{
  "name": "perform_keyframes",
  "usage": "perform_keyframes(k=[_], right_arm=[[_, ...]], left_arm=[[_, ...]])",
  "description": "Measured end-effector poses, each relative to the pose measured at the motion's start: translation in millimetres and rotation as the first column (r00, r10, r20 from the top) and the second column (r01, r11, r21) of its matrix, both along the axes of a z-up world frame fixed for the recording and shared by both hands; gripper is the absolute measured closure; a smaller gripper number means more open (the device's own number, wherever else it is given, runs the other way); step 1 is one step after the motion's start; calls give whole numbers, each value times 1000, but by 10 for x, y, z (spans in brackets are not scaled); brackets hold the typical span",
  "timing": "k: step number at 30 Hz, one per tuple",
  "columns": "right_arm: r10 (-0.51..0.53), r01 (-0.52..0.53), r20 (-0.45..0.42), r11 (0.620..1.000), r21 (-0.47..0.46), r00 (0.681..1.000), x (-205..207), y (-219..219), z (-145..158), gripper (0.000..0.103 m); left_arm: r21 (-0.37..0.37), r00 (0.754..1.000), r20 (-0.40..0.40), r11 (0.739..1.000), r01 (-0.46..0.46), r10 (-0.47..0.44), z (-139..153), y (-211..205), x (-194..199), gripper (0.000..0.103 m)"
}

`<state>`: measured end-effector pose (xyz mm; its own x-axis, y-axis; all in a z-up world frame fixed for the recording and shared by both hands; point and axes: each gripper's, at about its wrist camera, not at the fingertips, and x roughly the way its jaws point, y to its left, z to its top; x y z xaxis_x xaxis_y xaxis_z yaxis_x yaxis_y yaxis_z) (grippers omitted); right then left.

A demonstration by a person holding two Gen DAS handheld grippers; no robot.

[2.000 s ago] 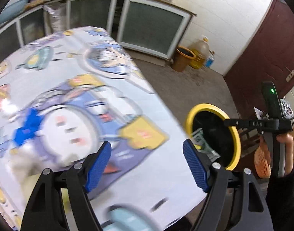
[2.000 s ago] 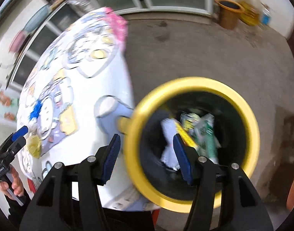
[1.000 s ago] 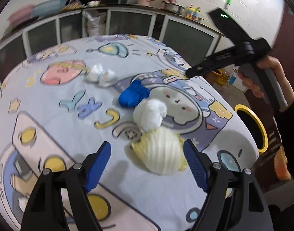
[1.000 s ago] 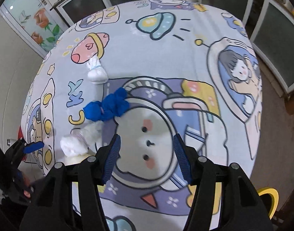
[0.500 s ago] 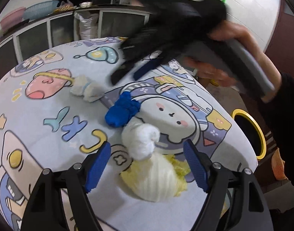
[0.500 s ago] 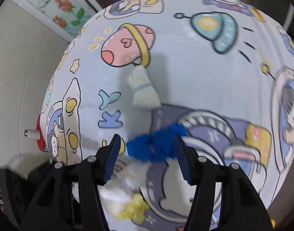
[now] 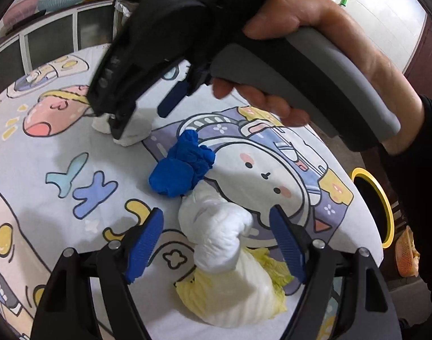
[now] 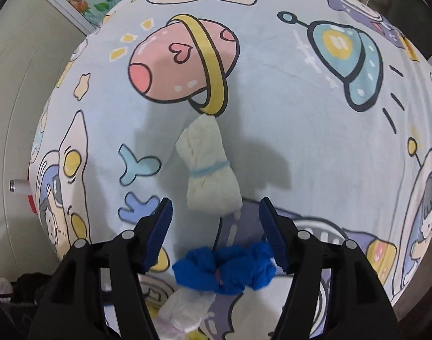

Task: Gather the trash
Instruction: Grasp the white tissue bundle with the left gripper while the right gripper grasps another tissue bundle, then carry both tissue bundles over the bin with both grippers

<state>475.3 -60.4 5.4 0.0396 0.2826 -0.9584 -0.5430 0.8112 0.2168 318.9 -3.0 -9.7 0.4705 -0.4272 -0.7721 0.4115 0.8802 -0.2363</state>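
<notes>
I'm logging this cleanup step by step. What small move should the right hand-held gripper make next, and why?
Probably ease the right hand-held gripper forward and down so its open jaws straddle the white tied bundle, then close. The bundle lies on the tablecloth just ahead of the fingertips, not yet between them, and apart from the blue crumpled wad nearer the camera.

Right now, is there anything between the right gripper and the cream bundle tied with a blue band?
Nothing visible. The right gripper is open, and the cream bundle lies just ahead of its fingertips on the tablecloth. The blue wad sits nearer, below the fingers.
</notes>
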Motion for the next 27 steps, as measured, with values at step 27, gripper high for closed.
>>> perform_keyframes(k=[27], right_arm=[[-71,68,57,996,55,996,-106,-174,475,71]], left_arm=[[-77,991,87,993,-92,99,435,329,-285,65]])
